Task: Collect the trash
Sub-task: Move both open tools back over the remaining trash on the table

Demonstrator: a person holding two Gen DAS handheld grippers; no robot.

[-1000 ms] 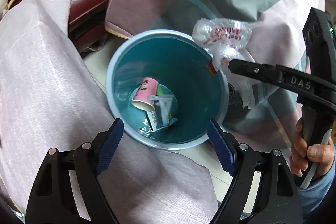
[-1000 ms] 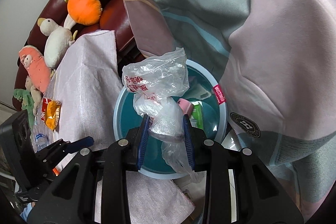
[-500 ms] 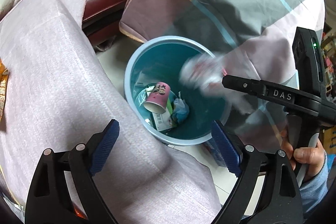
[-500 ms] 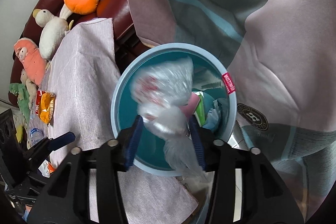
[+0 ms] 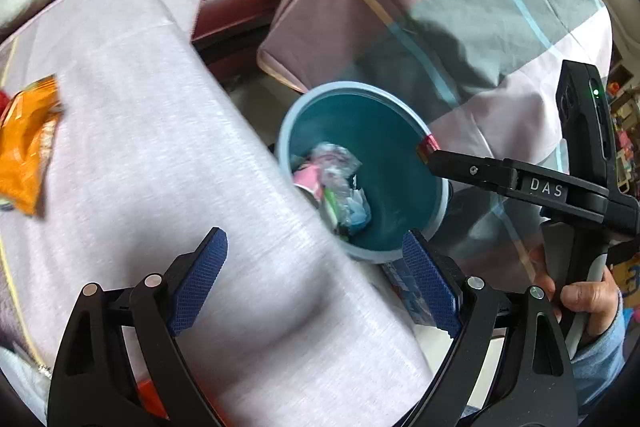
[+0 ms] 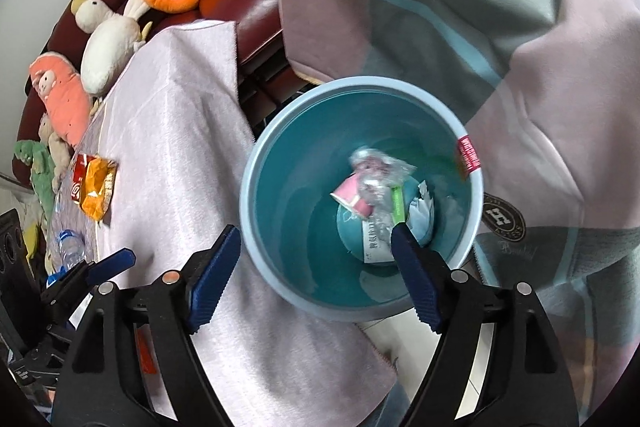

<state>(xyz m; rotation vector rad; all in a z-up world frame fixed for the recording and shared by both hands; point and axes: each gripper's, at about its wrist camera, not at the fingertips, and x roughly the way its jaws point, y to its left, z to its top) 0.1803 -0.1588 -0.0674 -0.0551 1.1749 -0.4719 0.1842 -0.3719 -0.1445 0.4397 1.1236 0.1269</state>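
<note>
Only the right wrist view shows the water bottle (image 6: 69, 247); right gripper (image 6: 316, 273), jaws just spread and empty, tilts over the bin (image 6: 288, 163); left gripper (image 5: 316, 283) gapes empty.

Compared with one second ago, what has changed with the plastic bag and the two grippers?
The right gripper has just been opening its jaws and let go of the clear plastic bag, which fell into the blue bin onto the pink cup. Nothing is between its jaws now. The left gripper shifted away toward the cloth-covered table, still open and empty. The bin stayed in place.
</note>
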